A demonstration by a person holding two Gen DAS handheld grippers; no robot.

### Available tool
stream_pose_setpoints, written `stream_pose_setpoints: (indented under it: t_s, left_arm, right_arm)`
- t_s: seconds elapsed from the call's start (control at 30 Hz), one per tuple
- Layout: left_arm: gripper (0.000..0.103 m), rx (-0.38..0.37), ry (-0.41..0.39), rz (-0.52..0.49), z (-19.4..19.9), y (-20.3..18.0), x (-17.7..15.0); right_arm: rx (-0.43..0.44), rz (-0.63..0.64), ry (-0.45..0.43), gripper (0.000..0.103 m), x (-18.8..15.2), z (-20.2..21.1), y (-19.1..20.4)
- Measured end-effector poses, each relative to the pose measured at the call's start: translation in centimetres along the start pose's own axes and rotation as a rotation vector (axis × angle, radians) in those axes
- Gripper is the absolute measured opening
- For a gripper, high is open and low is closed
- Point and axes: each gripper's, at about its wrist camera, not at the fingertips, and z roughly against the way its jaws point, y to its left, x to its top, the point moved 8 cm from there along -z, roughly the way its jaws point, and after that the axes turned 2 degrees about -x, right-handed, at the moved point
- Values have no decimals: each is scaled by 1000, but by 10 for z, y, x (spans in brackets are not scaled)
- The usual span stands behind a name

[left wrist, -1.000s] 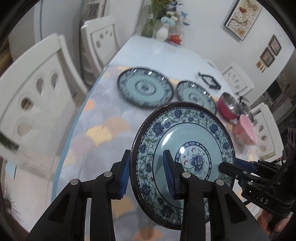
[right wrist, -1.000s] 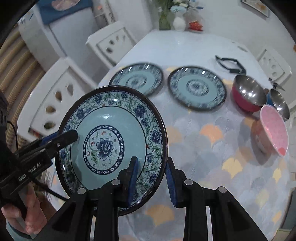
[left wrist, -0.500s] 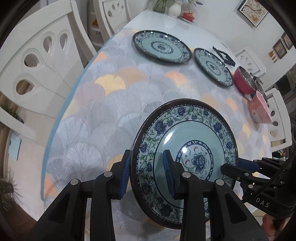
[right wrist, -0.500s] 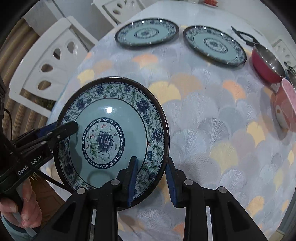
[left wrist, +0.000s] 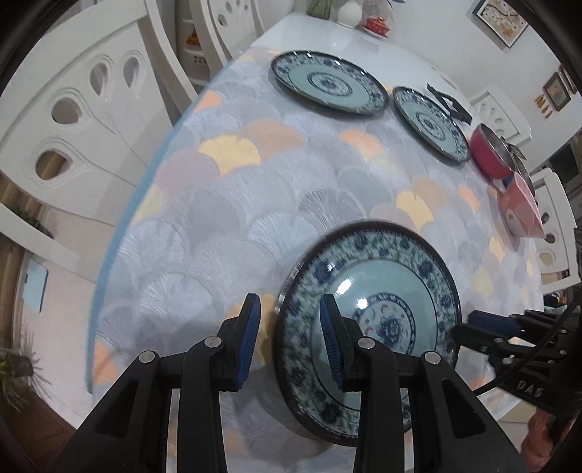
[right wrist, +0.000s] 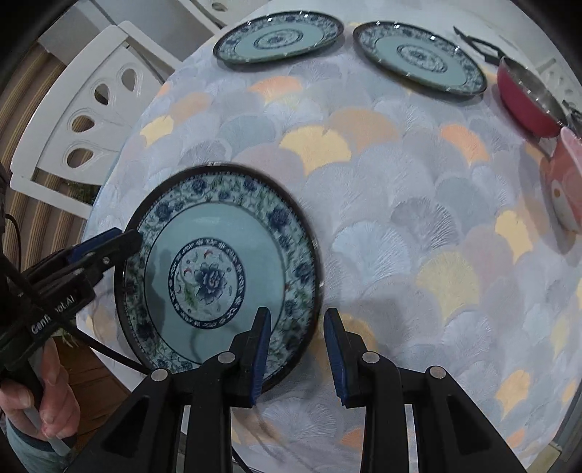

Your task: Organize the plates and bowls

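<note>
left gripper: points steeply down at the table; its two blue pads straddle the left rim of the near plate, one pad over the plate's face, the other outside the rim. whether the pads press on the rim i cannot tell; a gap shows between the outer pad and the rim.
right gripper: straddles the opposite rim of the same plate, one pad over the flowered border, the other outside over the cloth. a clear gap shows beside the outer pad; a firm clamp cannot be told.
near plate: teal centre with a blue flower, blue and green flowered border, dark rim. it sits low over the tablecloth near the table's front edge, slightly blurred; whether it rests fully on the cloth is unclear.
far left plate: same pattern, lies flat on the cloth at the far side.
far right plate: same pattern, lies flat just beside the far left plate, apart from it.
red bowl: metal inside, stands to the right of the far right plate.
pink bowl: near the right edge of the table, close to the red bowl, tilted on its side.
tablecloth: pale fan pattern in grey, yellow and orange.
chair: white, with teardrop cut-outs, at the table's left side.
hand: grips the handle of the left gripper, bottom left in the right wrist view.
vase: white, at the far end of the table.
</note>
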Motion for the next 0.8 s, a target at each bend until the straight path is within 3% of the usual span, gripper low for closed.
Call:
stream_pose_setpoints:
  t_s: [0.2,0.47,0.6,0.7,0.8]
  left_arm:
    - [31,22,-96,-10,31,7,38]
    - [31,-21,-294,-50,77,-12,123]
    - [32,-58,-308,-60,71,-24,160]
    - [40,-60,-299,-48,58,-21,179]
    - [41,-78,-258,-17,36,-17,193]
  right_arm:
    - [11,-38,-62,30,22,35,-22]
    - [7,-25,-274,30,103,104,-28]
    - [25,-36,-326,30,140,114,-26]
    - [23,-33,-345,30,165,114,-29]
    - [22,-34,-352,36,193,109,-34]
